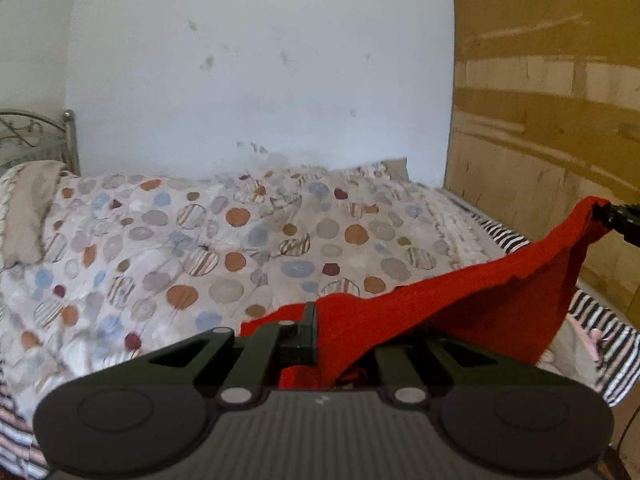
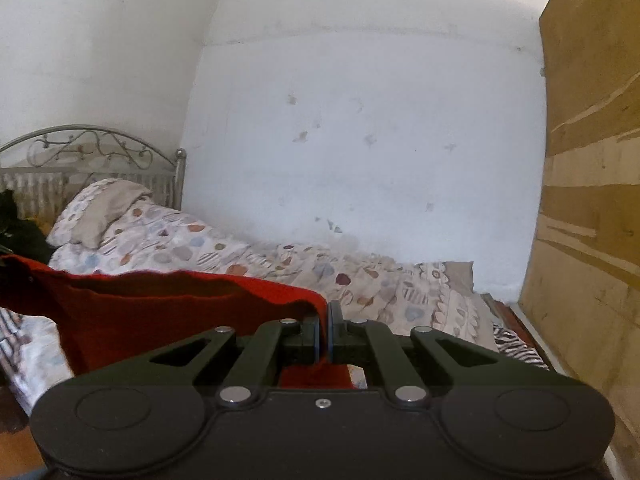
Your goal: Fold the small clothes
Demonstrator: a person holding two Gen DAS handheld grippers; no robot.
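A small red knitted garment [image 1: 460,304] hangs stretched in the air above the bed, held at two corners. My left gripper [image 1: 318,312] is shut on one corner; the cloth drapes over its right finger and hides it. The garment's far corner runs up to the right gripper's black tip [image 1: 618,216] at the right edge of the left wrist view. In the right wrist view, my right gripper [image 2: 325,312] is shut on the red garment [image 2: 160,312], which stretches away to the left and sags below the jaws.
The bed [image 1: 200,240] has a cover with coloured circles, a pillow [image 2: 104,208] and a metal headboard [image 2: 92,152]. A black-and-white striped cloth [image 1: 600,328] lies at the bed's near right. A white wall stands behind, and cardboard panels [image 1: 560,120] to the right.
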